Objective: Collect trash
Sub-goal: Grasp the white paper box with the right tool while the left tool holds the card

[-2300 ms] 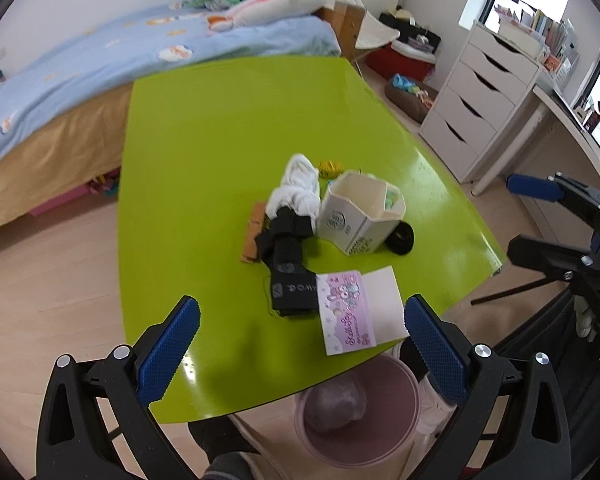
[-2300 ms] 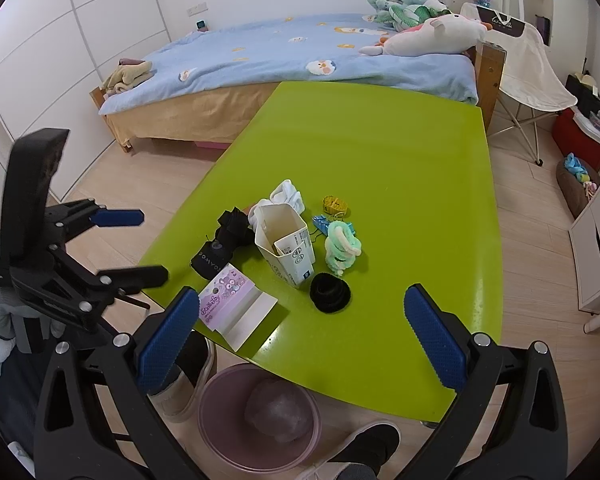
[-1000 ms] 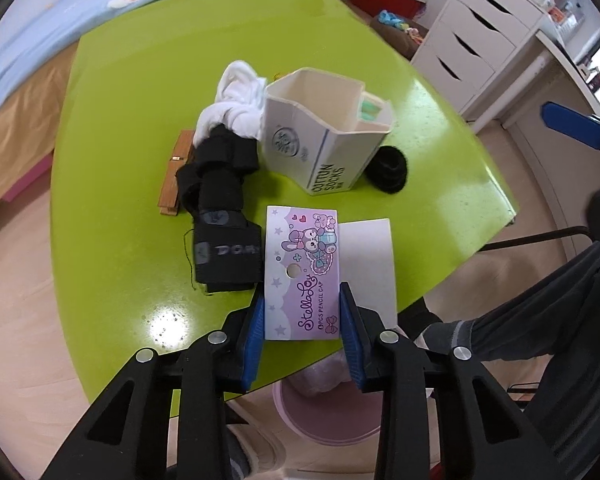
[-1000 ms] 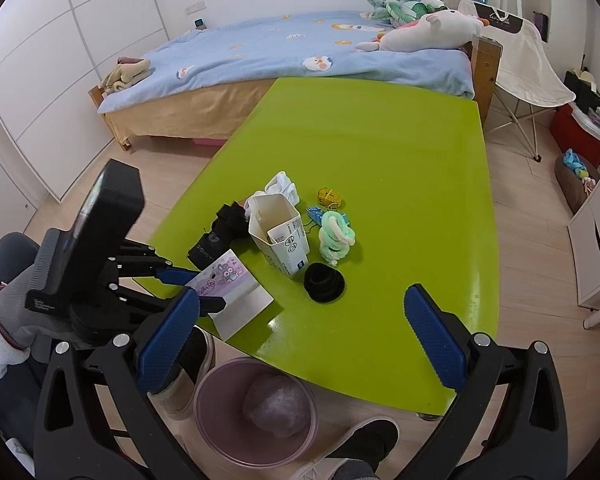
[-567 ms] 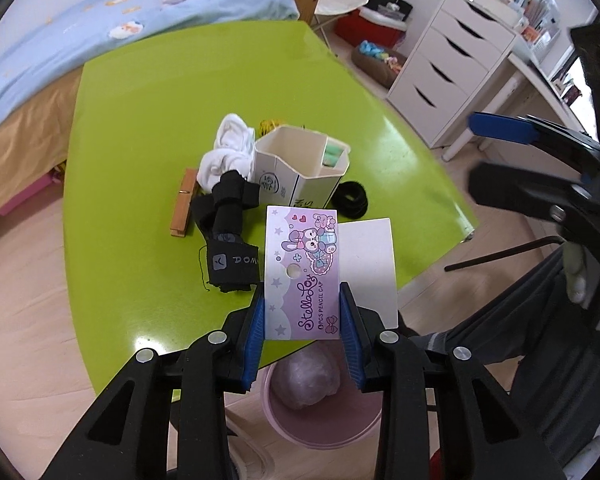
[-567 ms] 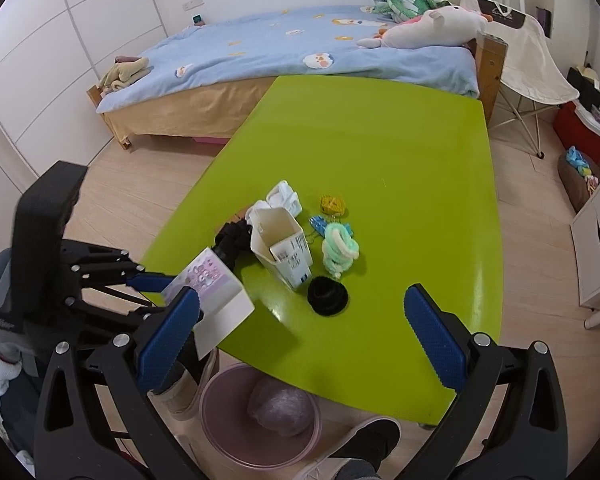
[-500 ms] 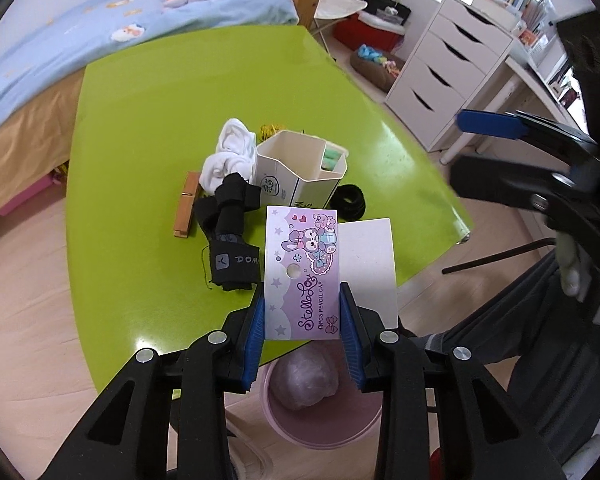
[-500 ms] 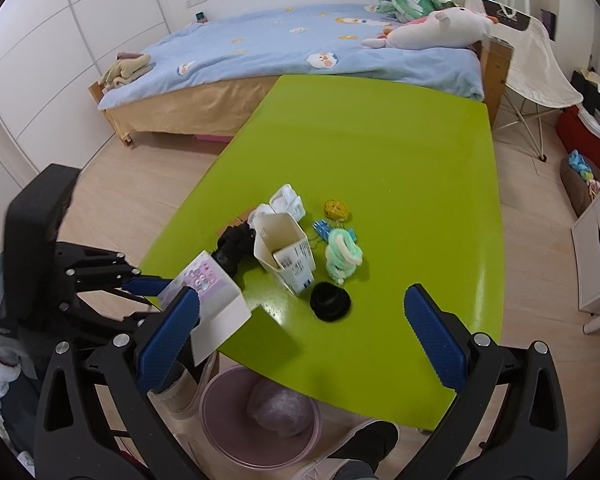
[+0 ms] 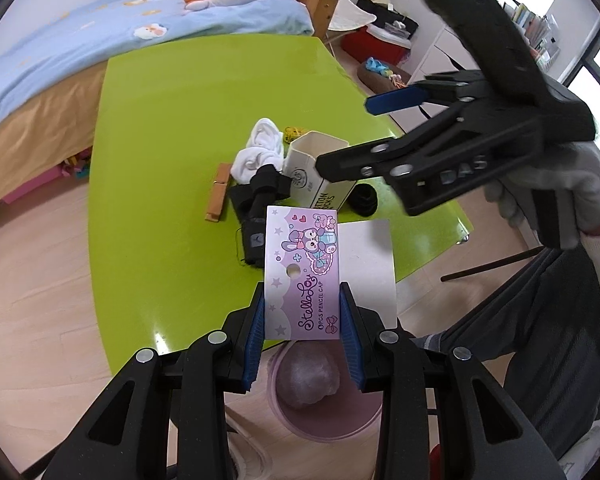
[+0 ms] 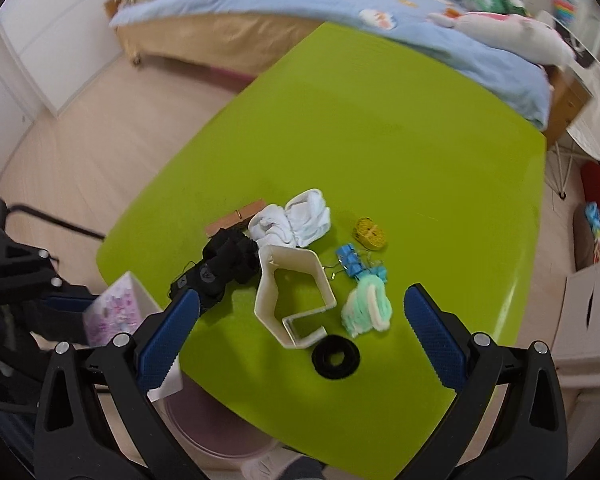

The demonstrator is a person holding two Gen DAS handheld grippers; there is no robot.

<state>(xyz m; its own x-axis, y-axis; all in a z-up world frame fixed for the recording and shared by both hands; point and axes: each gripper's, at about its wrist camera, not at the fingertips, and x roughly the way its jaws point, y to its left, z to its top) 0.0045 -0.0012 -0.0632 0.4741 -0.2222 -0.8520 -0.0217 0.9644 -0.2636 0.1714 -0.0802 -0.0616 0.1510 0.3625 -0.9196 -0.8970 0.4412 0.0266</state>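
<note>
My left gripper (image 9: 302, 320) is shut on a purple pencil-cap card (image 9: 303, 272) and holds it off the table's near edge, above the pink trash bin (image 9: 324, 396). The card also shows in the right wrist view (image 10: 112, 312). My right gripper (image 10: 300, 320) is open and empty above the white cotton-socks box (image 10: 292, 292), which lies open on the green table (image 10: 380, 140). In the left wrist view the right gripper (image 9: 380, 136) hangs over the same box (image 9: 320, 160).
On the table lie white socks (image 10: 296, 220), a black sock bundle (image 10: 224, 264), a wooden clothespin (image 10: 234, 216), a black hair tie (image 10: 335, 357), a mint scrunchie (image 10: 366, 308), blue binder clips (image 10: 350, 262) and a yellow item (image 10: 370, 234). A bed (image 10: 300, 8) stands behind.
My left gripper closed on the card and lifted it off the table to above the bin. My right gripper moved forward and down over the socks box.
</note>
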